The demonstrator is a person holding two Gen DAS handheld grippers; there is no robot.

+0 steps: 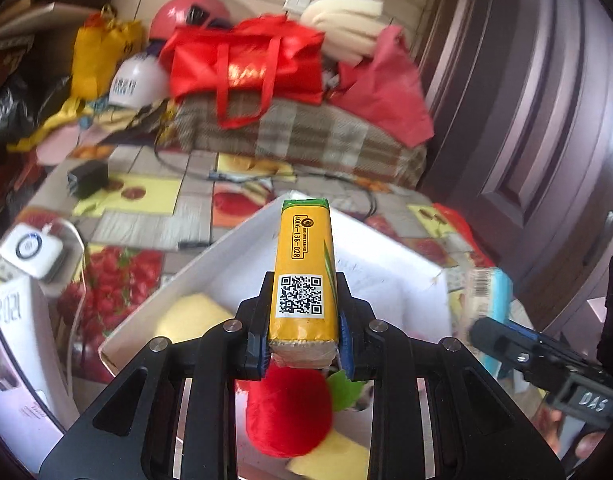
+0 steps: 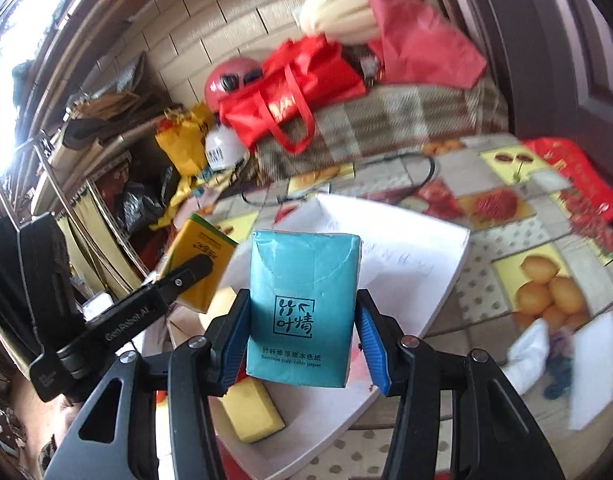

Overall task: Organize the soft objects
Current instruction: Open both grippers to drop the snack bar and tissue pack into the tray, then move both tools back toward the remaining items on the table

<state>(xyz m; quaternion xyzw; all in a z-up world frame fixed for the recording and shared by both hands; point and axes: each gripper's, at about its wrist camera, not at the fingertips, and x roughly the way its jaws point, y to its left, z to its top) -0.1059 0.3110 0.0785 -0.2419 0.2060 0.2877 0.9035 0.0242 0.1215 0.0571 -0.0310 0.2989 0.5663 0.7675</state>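
Note:
My left gripper is shut on a yellow tissue pack and holds it above a white box. In the box lie a yellow sponge and a red plush apple with a green leaf. My right gripper is shut on a teal tissue pack above the same white box; a yellow sponge lies below it. The left gripper with the yellow pack shows at the left of the right wrist view. The right gripper with the teal pack shows at the right of the left wrist view.
The table has a fruit-print cloth. At the back lie a plaid cushion, red bags, helmets and a black cable. A white device sits at the left. A dark door stands at the right.

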